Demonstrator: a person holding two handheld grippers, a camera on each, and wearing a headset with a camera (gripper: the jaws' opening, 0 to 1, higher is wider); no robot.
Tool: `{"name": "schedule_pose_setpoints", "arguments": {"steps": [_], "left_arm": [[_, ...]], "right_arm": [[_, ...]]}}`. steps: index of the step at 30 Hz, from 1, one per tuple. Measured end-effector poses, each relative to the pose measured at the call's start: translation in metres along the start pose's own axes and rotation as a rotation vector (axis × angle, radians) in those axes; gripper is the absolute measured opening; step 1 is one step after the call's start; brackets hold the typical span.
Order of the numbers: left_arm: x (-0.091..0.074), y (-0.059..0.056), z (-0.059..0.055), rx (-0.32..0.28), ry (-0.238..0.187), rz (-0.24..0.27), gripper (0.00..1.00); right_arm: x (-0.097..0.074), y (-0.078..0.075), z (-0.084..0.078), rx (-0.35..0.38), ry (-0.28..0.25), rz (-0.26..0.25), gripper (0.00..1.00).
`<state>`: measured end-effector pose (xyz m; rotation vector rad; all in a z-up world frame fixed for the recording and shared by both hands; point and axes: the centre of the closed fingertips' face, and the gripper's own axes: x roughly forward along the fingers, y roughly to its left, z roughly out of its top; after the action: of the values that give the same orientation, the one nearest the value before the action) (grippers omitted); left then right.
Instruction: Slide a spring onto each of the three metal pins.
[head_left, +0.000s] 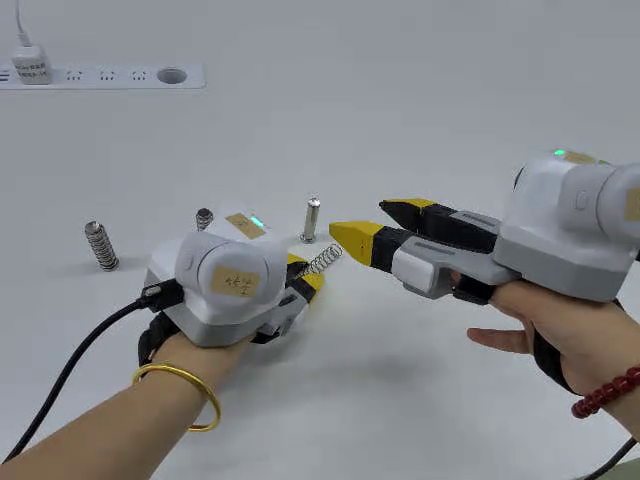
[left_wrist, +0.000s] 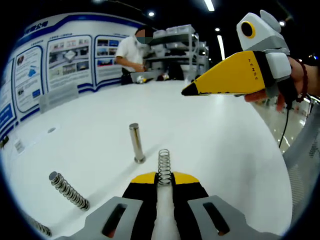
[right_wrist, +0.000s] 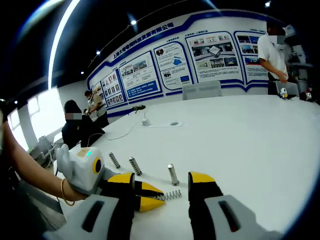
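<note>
- Fingers (left_wrist: 145, 179) of the left gripper (left_wrist: 164, 180) are pressed onto a spring (left_wrist: 164, 162), pinching one end. The rest of the coil sticks out past the tips.
- Its free end points toward a bare pin (left_wrist: 135, 143) and lies close beside it, not on it.
- Fingers (right_wrist: 200, 181) of the right gripper (head_left: 360, 218) are spread wide with nothing between them. They are held to the right of the bare pin, tips aimed at it.
- Two more pins (head_left: 100, 245) (head_left: 204, 217) stand left of the bare one on the white table (head_left: 400, 120), each already wearing a spring.
- At the table's far left lies a power strip (head_left: 100, 75).
</note>
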<state>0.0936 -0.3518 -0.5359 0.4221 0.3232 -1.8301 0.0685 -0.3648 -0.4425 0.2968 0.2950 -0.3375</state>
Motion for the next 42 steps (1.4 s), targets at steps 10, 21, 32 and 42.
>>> {"name": "schedule_pose_setpoints", "arguments": {"steps": [10,21,32,42], "left_arm": [[-0.023,0.001,0.023,-0.011,-0.107,0.003,0.10],[-0.052,-0.002,0.055,-0.014,-0.230,-0.002,0.10],[-0.077,-0.008,0.077,0.017,-0.315,-0.003,0.10],[-0.093,-0.011,0.089,0.036,-0.370,-0.009,0.10]], "right_arm": [[0.000,-0.001,0.007,0.057,0.001,0.003,0.44],[0.002,0.011,0.014,0.121,0.006,0.035,0.43],[0.004,0.028,0.021,0.258,-0.010,0.108,0.32],[0.004,0.043,0.025,0.414,-0.023,0.198,0.26]]}}
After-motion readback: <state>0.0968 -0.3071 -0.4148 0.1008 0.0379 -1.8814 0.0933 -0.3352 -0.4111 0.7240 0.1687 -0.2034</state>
